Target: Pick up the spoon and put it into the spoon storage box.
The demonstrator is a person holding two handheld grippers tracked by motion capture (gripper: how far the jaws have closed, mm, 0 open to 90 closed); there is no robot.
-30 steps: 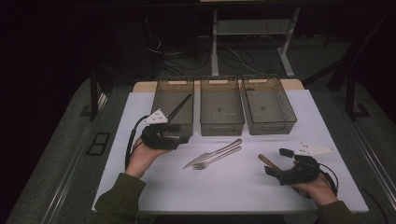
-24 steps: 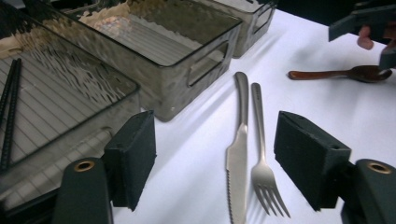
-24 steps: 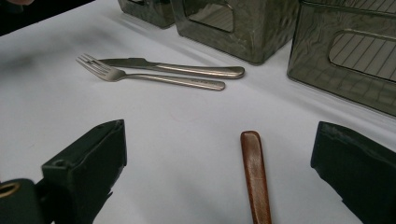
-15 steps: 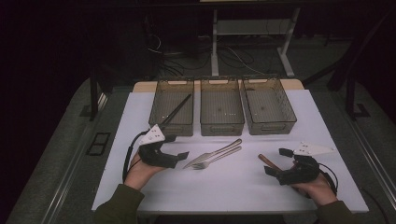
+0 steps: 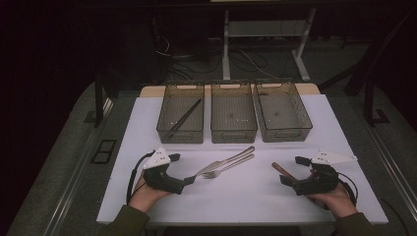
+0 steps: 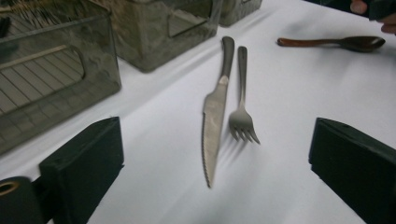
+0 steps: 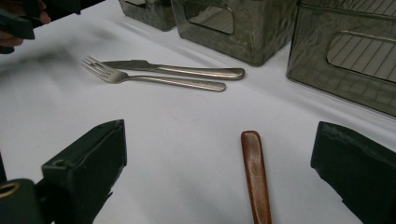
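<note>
Cutlery lies sorted by kind: knife and fork side by side on the white desk before the left gripper, whose fingers have just been opening with nothing between them, aimed to take one, while the right gripper, fingers apart, frames the brown spoon handle.

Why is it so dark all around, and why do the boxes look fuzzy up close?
High view: light falls on the white table, while the room behind stays nearly black. Left gripper view: the knife and fork look fairly sharp and cast soft shadows, but the nearest bin is blurred. Right gripper view: the brown handle is clear.
</note>
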